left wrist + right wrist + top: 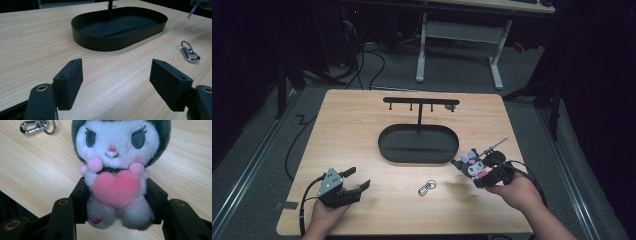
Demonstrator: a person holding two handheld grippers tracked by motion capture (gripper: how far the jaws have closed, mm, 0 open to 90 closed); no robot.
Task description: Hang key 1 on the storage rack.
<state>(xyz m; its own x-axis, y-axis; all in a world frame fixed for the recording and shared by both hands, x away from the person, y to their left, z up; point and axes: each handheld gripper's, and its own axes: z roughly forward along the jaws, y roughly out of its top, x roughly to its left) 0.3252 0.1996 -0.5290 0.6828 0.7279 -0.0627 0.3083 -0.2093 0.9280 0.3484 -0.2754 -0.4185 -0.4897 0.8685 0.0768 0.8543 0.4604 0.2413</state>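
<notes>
Carry step: right gripper [477, 172] fingers clamped on plush [116, 170] at desk [362, 130] 4 o'clock, left gripper [352, 181] fingers apart, idle; next likely hang it on rack [421, 102] at 12.

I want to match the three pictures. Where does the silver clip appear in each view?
High view: silver clip lies at lower centre, before the black tray.
Left gripper view: right edge, right of the tray.
Right gripper view: top left corner, beside the plush toy.
Shared landmark: the wooden table.
</notes>
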